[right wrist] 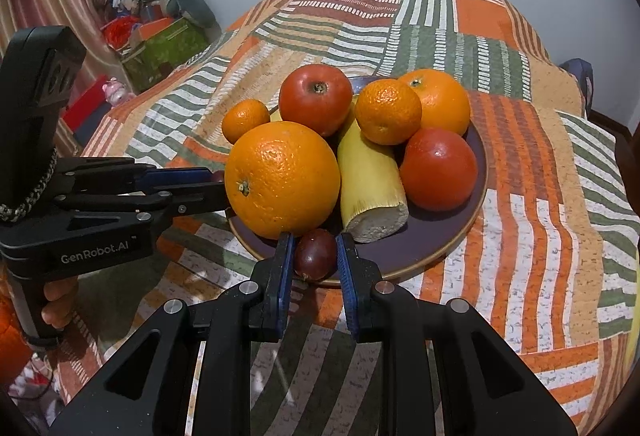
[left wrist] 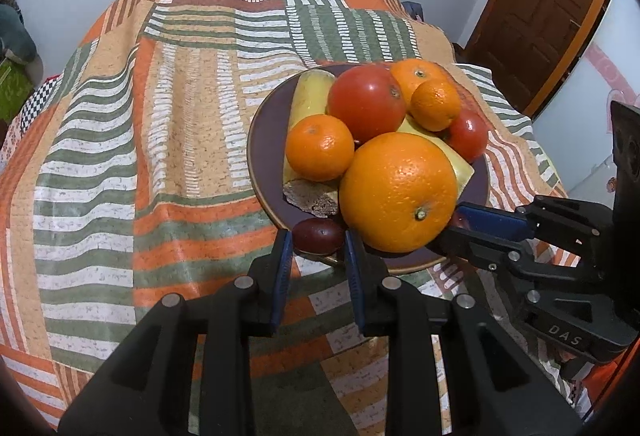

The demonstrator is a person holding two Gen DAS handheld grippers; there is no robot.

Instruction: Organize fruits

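Observation:
A dark purple plate [left wrist: 264, 139] [right wrist: 440, 236] on the patchwork cloth holds a big orange [left wrist: 398, 191] [right wrist: 282, 177], two red apples [left wrist: 366, 103] [right wrist: 438, 167], several mandarins [left wrist: 320, 147] and cut yellow banana pieces [right wrist: 368, 175]. A small dark red plum lies at the left gripper's side of the rim [left wrist: 318, 234], and a plum also lies at the right gripper's side [right wrist: 315, 254]. My left gripper [left wrist: 316, 242] has its jaws around the plum in its view. My right gripper [right wrist: 316, 248] has its jaws close around the plum in its view. I cannot tell whether either grips.
The plate sits on a round table under an orange, green and white cloth [left wrist: 160, 155]. A brown door [left wrist: 540, 7] stands at the right. Boxes and clutter [right wrist: 160, 35] lie on the floor beyond the table's left edge.

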